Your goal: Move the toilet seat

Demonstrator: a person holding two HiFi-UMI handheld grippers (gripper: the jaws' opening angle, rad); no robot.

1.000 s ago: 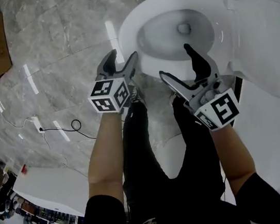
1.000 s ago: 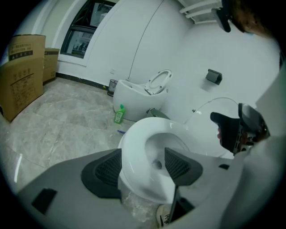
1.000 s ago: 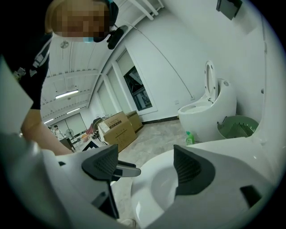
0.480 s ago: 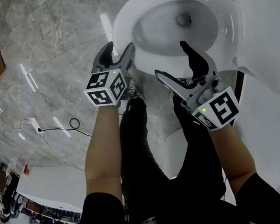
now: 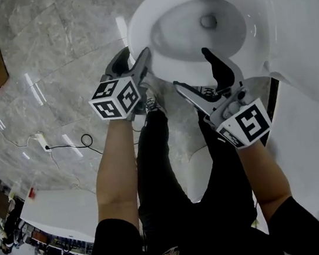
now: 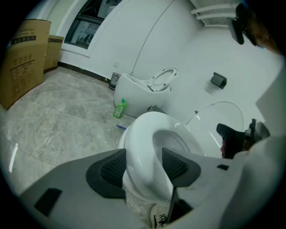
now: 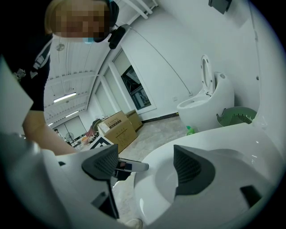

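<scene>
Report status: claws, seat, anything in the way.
Left claw straddling toilet seat front rim, jaws just been closing, no firm clamp seen. Right claw open, straddling near rim. Seat down, lid up. Nothing blocking.

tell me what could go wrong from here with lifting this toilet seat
1. The left gripper has just been closing its jaws with the front rim of the toilet seat between them. Only the pad tips straddle that glossy rim, so such a shallow bite may slip on lifting.
2. The right gripper is open and holds nothing, with one jaw over the bowl. The rising seat could knock it.
</scene>
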